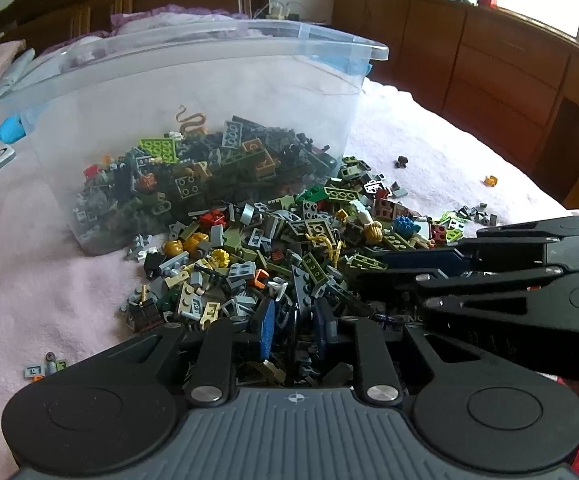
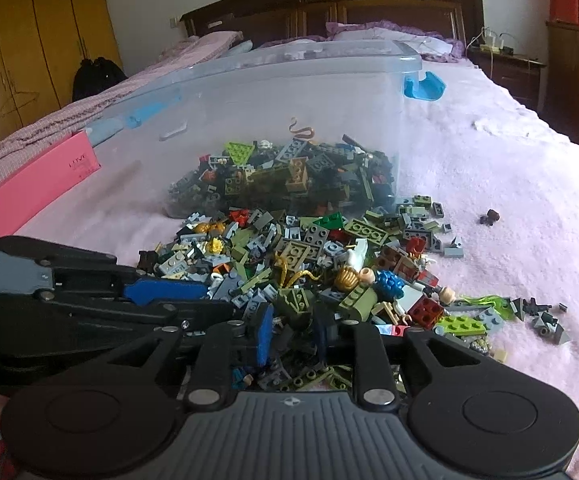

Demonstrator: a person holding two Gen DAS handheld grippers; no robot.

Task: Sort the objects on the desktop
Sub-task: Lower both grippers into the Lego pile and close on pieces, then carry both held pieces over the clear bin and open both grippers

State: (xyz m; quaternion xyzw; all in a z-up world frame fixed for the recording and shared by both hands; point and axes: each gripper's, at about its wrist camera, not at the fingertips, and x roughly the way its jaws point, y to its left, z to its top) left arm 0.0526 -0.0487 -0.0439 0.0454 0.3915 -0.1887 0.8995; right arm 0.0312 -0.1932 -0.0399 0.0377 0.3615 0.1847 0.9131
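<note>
Left wrist view: left gripper (image 1: 295,322) sits low in the brick pile (image 1: 273,248), fingers slightly parted, nothing clearly pinched. Clear bin (image 1: 193,80) lies tipped, part-filled. Right wrist view: right gripper (image 2: 295,332) likewise, narrowly spread among bricks. Most bricks remain unsorted; strays (image 2: 489,217) lie apart.

Black tool (image 1: 293,324), blue pads (image 1: 267,326), ribbed grey base, silver screws

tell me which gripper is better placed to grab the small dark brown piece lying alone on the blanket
Right. The dark brown piece lies off the pile's right side, nearer the right gripper; the left gripper sits farther left.
</note>
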